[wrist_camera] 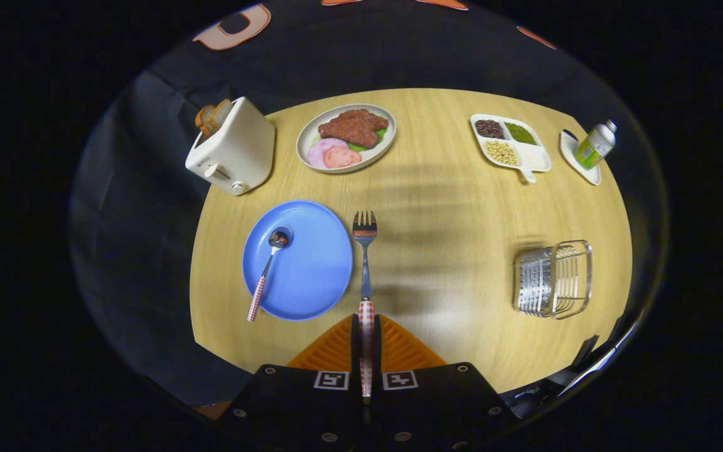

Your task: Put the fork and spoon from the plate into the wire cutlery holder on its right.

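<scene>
My gripper (pixel 366 333) is shut on the fork (pixel 365 251) by its red-checked handle, held high above the wooden table. The fork's tines point away from me, just to the right of the blue plate (pixel 311 276). The spoon (pixel 268 263) with a matching checked handle lies across the plate's left side, its handle hanging over the near rim. The wire cutlery holder (pixel 553 278) stands on the table far off to the right of the fingers.
A white toaster (pixel 233 148) with bread stands beyond the plate on the left. A plate of meat and ham (pixel 346 137) lies at the back. A divided tray of beans (pixel 509 145) and a green bottle (pixel 595 144) on a saucer sit back right.
</scene>
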Motion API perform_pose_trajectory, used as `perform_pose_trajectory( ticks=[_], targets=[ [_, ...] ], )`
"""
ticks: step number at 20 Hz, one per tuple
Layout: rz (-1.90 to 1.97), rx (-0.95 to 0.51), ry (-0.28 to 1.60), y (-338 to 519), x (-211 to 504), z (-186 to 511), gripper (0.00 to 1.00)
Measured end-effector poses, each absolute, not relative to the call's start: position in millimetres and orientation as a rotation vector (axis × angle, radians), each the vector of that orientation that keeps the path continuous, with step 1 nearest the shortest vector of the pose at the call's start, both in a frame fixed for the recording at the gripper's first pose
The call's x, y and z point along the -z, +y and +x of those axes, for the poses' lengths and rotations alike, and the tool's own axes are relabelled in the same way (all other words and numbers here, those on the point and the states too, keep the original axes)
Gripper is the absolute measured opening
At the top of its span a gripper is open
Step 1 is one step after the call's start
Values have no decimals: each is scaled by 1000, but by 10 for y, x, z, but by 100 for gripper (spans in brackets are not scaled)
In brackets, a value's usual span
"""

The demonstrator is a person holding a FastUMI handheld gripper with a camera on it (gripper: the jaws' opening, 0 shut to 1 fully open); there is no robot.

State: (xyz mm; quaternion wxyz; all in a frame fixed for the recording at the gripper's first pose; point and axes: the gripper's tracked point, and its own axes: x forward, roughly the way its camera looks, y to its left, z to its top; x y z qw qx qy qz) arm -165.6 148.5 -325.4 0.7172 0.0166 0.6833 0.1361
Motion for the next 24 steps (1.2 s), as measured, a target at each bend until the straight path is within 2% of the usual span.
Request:
perform_pose_trajectory(
  ticks=[11, 24],
  targets=[
    [7, -75, 1507, -123, 2957, -1590, 5],
    [-79, -137, 1734, -566, 3199, -1780, 7]
  ],
)
